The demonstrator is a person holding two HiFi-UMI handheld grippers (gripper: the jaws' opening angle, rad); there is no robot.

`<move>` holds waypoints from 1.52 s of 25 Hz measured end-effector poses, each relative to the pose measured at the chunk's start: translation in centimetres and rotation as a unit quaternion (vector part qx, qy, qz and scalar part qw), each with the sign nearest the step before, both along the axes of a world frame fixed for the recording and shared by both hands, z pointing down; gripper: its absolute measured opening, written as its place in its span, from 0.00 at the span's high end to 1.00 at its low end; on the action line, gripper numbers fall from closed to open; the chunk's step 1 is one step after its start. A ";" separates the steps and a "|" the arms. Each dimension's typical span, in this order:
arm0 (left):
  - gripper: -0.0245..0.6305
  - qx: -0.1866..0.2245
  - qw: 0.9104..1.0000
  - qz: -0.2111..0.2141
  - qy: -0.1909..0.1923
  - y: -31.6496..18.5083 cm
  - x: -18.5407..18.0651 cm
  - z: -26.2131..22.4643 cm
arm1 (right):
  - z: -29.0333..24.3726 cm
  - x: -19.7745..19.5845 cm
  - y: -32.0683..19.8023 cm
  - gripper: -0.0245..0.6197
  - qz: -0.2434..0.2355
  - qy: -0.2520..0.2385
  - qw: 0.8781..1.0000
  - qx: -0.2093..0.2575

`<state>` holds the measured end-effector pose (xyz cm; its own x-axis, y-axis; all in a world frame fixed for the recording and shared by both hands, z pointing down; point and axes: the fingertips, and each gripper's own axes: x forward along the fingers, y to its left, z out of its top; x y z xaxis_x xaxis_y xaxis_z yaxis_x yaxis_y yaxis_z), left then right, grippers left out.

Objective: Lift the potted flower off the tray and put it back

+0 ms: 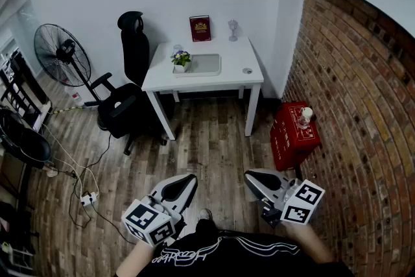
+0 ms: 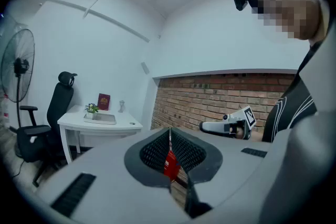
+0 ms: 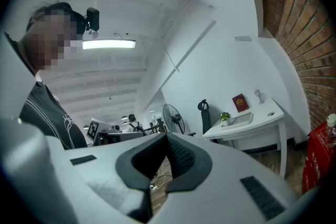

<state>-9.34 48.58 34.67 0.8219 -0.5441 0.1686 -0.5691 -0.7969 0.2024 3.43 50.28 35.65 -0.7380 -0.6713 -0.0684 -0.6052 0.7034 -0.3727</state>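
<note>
The potted flower [image 1: 181, 59], small with purple blooms in a white pot, stands at the left end of a grey tray [image 1: 206, 65] on the white table [image 1: 237, 78] across the room. Both grippers are held far from it, low near the person's body. My left gripper [image 1: 189, 179] is shut with nothing in it, its pads [image 2: 181, 152] meeting in a line. My right gripper [image 1: 250, 176] also looks shut and empty. The left gripper view shows the flower [image 2: 92, 108] and tray [image 2: 103, 119] at far left. In the right gripper view the flower [image 3: 224, 116] and tray [image 3: 240, 120] are at right.
A red book [image 1: 200, 28], a glass [image 1: 233, 29] and a small round object [image 1: 247, 71] share the table. A black office chair [image 1: 131, 84] and a standing fan [image 1: 62, 54] are left of it. A red crate [image 1: 294, 136] with a bottle [image 1: 305, 116] sits by the brick wall.
</note>
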 end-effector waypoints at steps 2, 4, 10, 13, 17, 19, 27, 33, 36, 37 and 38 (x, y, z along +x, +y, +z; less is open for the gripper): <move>0.91 0.001 1.000 0.004 -0.003 0.4 0.7 0.1 | 0.0 0.8 0.5 0.96 0.004 -0.001 1.000 0.002; 0.91 0.002 1.000 0.005 -0.006 0.7 1.3 0.2 | -0.1 1.4 0.9 0.96 0.007 -0.003 1.000 0.005; 0.90 0.008 1.000 0.017 -0.017 0.6 2.8 0.3 | 0.2 2.7 1.1 0.96 0.019 -0.001 1.000 0.010; 0.90 0.012 1.000 0.012 -0.025 0.2 2.9 0.6 | 0.6 3.1 0.8 0.96 0.026 -0.002 1.000 0.003; 0.90 0.009 0.999 0.000 -0.036 -1.0 2.8 1.5 | 1.4 3.4 0.0 0.96 0.035 0.002 0.999 -0.006; 0.90 0.008 0.999 -0.006 -0.033 -1.8 2.9 1.9 | 1.8 3.6 -0.6 0.96 0.037 0.002 0.999 -0.010; 0.66 0.014 0.999 -0.044 0.000 -7.4 1.5 2.5 | 3.6 3.6 -3.8 0.96 0.038 0.020 0.999 -0.028; 0.51 0.020 0.997 -0.077 0.017 -13.8 0.9 3.8 | 5.5 3.9 -8.8 0.96 0.035 0.033 0.998 -0.043; 0.48 0.020 0.996 -0.088 0.015 -18.1 0.6 4.6 | 5.9 3.8 -12.8 0.96 0.032 0.036 0.998 -0.049; 0.46 0.018 0.995 -0.093 0.014 -19.7 0.4 4.7 | 5.9 3.8 -14.3 0.96 0.031 0.036 0.998 -0.051; 0.46 0.017 0.995 -0.098 0.013 -21.6 0.3 4.9 | 6.0 3.7 -16.0 0.96 0.030 0.036 0.997 -0.054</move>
